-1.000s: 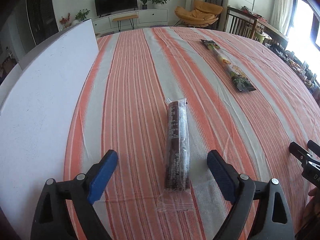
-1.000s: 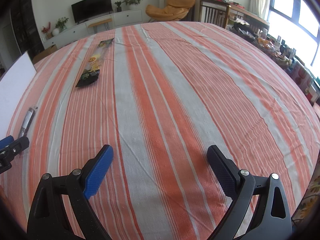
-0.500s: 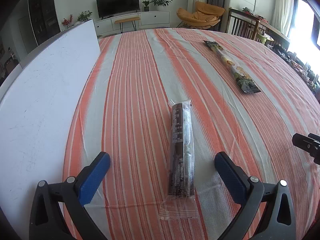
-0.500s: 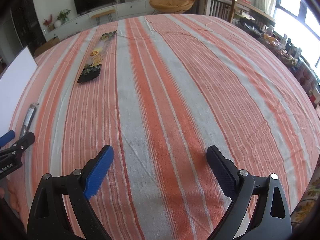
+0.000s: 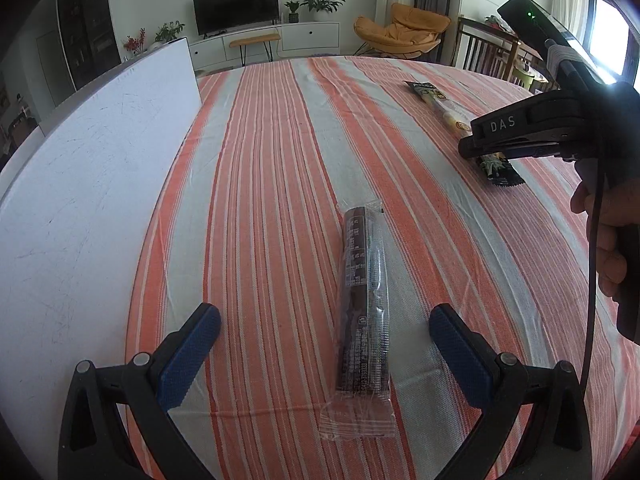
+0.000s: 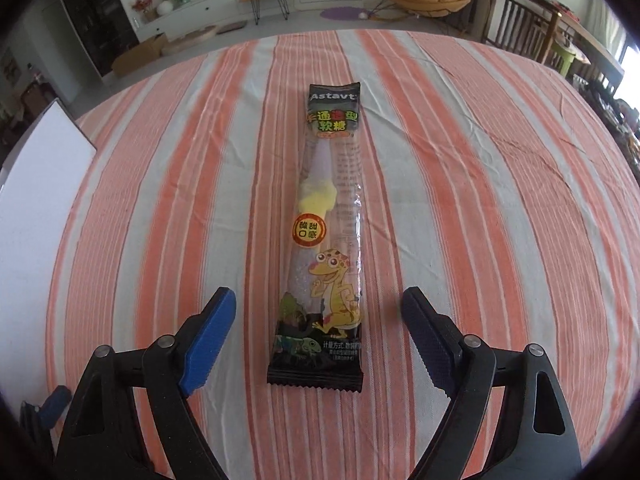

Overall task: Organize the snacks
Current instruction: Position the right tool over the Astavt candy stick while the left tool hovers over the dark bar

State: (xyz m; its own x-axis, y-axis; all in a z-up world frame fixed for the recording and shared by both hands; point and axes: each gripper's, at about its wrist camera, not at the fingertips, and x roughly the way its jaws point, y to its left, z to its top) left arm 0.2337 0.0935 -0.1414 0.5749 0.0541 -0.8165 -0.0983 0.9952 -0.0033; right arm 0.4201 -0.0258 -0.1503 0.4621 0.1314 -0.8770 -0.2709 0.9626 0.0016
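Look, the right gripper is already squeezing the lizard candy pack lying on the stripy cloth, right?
Not quite. The right gripper isn't squeezing it: its jaws have just been closing, but the right wrist view shows gaps on both sides of the lizard candy pack. The pack does lie on the stripy cloth.

Both claws are showing black plastic frames with triangular cut-outs, silver rivets at the pivots and blue, knurled pads on the fingers [image 5: 188,356]. At the right of the left wrist frame, the right claw [image 5: 466,148] is carrying white "DAS" lettering, a thin black cable is trailing down, and a hand [image 5: 608,236] is wrapping its grip.
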